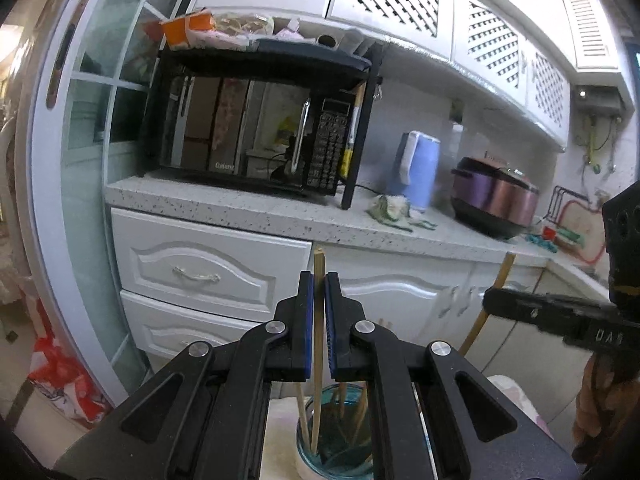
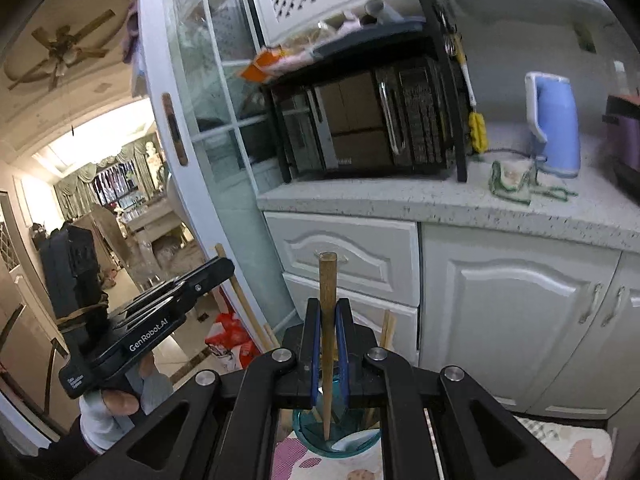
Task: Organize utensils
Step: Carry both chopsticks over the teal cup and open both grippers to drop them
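Two black hand-held grippers, each clamped on one chopstick. Left gripper (image 1: 319, 292) pinches a thin pale wooden chopstick (image 1: 319, 344) upright between its blue pads (image 1: 307, 320); the stick's lower end sits inside the round teal glass cup (image 1: 344, 460) directly below, next to other chopsticks leaning in it. Right gripper (image 2: 328, 320) grips a thicker brown tapered chopstick (image 2: 328, 308), also upright, tip pointing down into the same cup (image 2: 352, 442). Cup stands on a floral-patterned cloth (image 2: 320, 464). White kitchen cabinets (image 2: 516, 320) behind, black microwave (image 1: 256, 136) on the speckled countertop (image 1: 240, 208).
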A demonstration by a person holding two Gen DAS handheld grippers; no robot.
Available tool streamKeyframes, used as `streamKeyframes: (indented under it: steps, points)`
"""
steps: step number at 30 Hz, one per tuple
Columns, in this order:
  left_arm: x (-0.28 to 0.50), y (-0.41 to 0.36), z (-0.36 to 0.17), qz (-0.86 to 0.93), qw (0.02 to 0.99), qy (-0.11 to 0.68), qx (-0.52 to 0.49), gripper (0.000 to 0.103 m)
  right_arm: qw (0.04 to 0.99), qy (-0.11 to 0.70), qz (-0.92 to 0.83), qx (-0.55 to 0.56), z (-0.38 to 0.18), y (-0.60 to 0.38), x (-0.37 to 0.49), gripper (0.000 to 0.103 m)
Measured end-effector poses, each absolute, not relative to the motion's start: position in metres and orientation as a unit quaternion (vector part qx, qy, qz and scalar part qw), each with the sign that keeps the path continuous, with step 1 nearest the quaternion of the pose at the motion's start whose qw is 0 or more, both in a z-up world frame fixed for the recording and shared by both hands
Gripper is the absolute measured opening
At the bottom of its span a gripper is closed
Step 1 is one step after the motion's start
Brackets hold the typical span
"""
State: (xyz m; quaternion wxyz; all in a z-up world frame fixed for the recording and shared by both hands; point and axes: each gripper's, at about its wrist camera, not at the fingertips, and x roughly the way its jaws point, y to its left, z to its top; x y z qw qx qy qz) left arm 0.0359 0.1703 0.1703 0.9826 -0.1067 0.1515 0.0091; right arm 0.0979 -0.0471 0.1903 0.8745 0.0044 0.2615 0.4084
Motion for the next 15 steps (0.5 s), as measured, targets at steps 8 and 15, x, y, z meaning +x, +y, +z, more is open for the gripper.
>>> streamKeyframes:
  steps: [8, 15]
  points:
    - [0.057, 0.163, 0.13, 0.011, 0.975, 0.192, -0.108, 0.004, 0.859, 0.319, 0.4, -0.015, 0.132, -0.023, 0.12, 0.007]
    - [0.063, 0.159, 0.101, 0.007, 0.964, 0.236, -0.126, 0.004, 0.85, 0.355, 0.388, -0.018, 0.097, -0.027, 0.128, 0.007]
